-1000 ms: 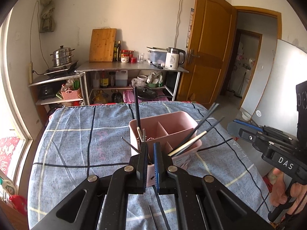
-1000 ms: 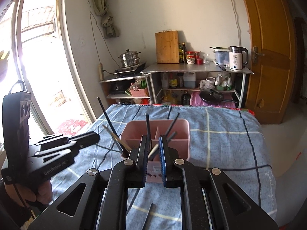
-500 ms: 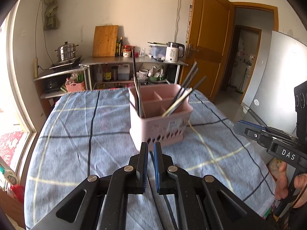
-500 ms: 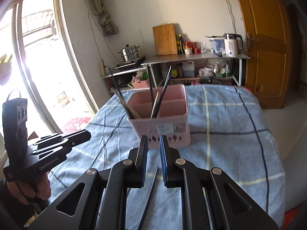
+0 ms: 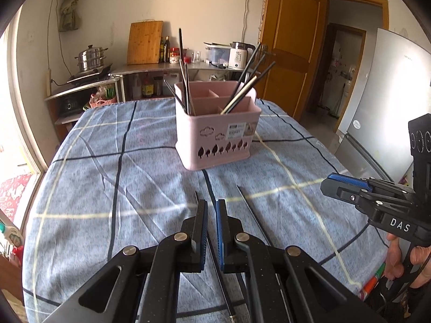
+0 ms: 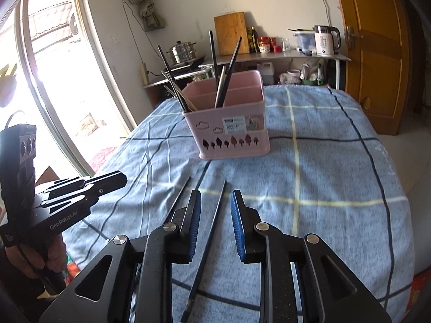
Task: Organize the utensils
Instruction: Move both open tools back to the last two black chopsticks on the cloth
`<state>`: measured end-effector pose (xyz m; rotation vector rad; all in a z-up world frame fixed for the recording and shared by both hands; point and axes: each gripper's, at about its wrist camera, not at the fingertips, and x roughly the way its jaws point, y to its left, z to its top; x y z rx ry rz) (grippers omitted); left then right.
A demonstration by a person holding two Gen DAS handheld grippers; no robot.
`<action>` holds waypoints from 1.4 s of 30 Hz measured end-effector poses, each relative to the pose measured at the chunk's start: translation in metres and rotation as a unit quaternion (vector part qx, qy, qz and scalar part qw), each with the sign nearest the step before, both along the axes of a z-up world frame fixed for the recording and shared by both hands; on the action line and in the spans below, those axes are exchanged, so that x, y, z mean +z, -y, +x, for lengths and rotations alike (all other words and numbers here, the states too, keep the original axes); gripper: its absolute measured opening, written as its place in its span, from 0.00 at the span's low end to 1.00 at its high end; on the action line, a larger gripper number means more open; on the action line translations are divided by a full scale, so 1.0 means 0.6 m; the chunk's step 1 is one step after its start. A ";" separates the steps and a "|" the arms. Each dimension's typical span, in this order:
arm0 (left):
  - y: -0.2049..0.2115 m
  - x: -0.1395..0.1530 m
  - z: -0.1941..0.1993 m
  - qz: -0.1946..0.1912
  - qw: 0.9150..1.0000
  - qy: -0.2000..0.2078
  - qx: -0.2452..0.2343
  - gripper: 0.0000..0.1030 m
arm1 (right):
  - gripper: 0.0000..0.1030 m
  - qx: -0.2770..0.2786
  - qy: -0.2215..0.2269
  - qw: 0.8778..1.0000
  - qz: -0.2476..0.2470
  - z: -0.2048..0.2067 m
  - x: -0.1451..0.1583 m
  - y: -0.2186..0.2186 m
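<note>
A pink utensil holder [image 5: 216, 132] [image 6: 231, 123] stands on the blue checked tablecloth with several dark chopsticks upright in its compartments. Two dark chopsticks lie loose on the cloth in front of it: one [image 6: 208, 239] runs between my right gripper's fingers, the other [image 6: 179, 196] lies just left of them. In the left wrist view they show as a stick [image 5: 253, 215] to the right and one [image 5: 219, 274] under my fingers. My left gripper [image 5: 211, 207] is nearly shut and empty, low over the cloth. My right gripper [image 6: 214, 199] is open, straddling a chopstick.
The tablecloth [image 5: 107, 188] covers the whole table; its right edge drops toward a fridge [image 5: 382, 102] and a wooden door [image 5: 291, 53]. A metal shelf [image 5: 161, 67] with a kettle, a cutting board and a steamer pot stands behind the table. A window is at the left.
Both grippers have pulled back from over the holder and dropped low toward the near side of the table. The right gripper's jaws have opened around a loose chopstick.
</note>
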<state>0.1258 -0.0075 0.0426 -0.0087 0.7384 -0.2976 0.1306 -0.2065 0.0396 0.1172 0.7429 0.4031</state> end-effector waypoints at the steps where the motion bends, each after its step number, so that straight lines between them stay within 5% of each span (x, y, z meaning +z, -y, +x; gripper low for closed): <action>1: 0.001 -0.005 -0.002 0.000 1.000 -0.003 0.000 0.05 | 0.23 0.000 -0.002 1.000 0.000 0.000 -0.003 0.000; 25: 0.015 -0.130 0.079 -0.006 0.995 -0.104 0.005 0.09 | 0.23 0.021 -0.071 0.997 -0.028 0.047 -0.090 -0.047; 42: 0.028 -0.157 0.105 0.016 0.994 -0.108 0.003 0.09 | 0.23 0.024 -0.109 0.992 -0.062 0.089 -0.148 -0.081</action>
